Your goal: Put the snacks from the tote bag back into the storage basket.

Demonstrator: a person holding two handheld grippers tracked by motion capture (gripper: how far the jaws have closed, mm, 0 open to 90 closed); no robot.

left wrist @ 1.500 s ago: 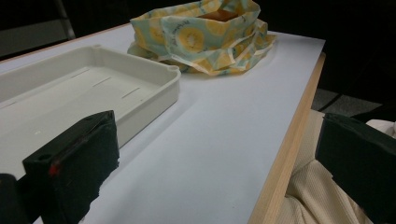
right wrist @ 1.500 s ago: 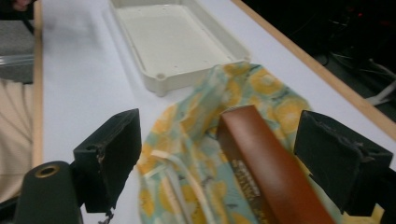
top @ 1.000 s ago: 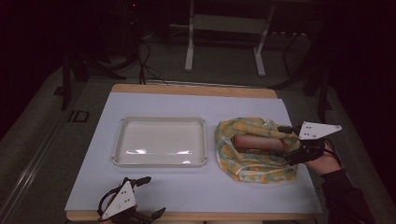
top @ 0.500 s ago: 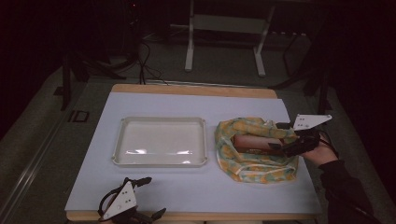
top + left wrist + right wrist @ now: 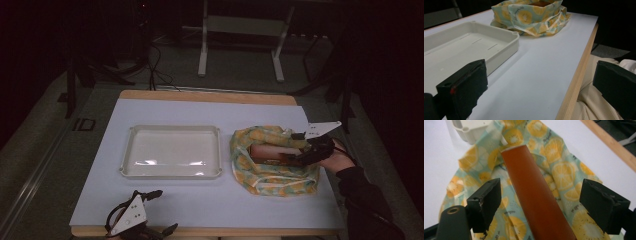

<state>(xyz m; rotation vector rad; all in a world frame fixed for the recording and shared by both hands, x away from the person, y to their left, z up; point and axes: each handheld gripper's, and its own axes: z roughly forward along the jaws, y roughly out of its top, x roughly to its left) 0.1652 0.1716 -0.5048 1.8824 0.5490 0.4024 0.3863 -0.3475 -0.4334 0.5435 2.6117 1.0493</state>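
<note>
Brown leather-ish strap (image 5: 534, 195) sits inside the lemon-print bag (image 5: 272, 160), roughly 3 o'clock on the table (image 5: 200, 200) in the high view, just beside the right edge of the white tray (image 5: 171, 151). Bag's rim is rolled down low, prob so you can get at what's in it w/o fishing around.

Right gripper (image 5: 546, 202) is over the bag w/ its jaws wide apart, one on each side of the strap, not touching it as far as I can see. Lined up lengthwise along it, so looks like it's set for a pinch across the narrow width. In the high view the right hand (image 5: 336, 159) comes in from 3 o'clock.

Left gripper (image 5: 137, 222) is down at 7 o'clock by the near table edge, well apart from the bag, jaws spread and holding nothing. Its own view looks across the tray toward the bag at 12. IMO it's just parked out of the way.

Tray is empty, so my guess is the strap goes there next. Bag fabric is floppy tho, could snag and lift w/ it.
</note>
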